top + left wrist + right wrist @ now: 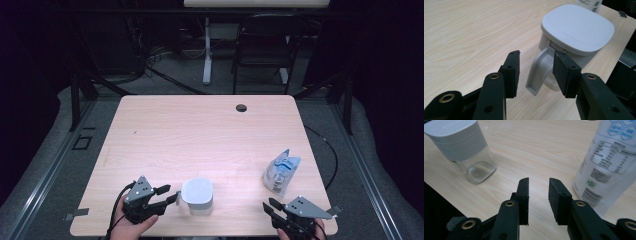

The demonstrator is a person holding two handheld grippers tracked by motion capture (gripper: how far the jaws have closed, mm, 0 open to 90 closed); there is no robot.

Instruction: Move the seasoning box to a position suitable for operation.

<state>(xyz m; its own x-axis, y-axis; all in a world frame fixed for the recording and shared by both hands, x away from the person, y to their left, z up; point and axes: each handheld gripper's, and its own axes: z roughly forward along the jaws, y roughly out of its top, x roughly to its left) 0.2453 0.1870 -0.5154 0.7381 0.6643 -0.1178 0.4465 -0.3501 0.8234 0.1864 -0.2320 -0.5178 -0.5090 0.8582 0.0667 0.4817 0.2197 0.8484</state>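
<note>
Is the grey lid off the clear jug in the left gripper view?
No, the grey lid sits closed on top of the clear jug, covering its whole mouth.

Grey-lidded clear jug (197, 196), white pouch (281, 171) with blue print, pale woodgrain table (200, 130), black claws.

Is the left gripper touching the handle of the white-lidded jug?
Apart. In the left gripper view, the left gripper is open, and bare table shows between each pad and the jug handle.

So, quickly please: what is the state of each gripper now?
Left gripper: open, holding nothing; the jug handle lies beyond its tips.
Right gripper: open, empty, beside the pouch.
</note>
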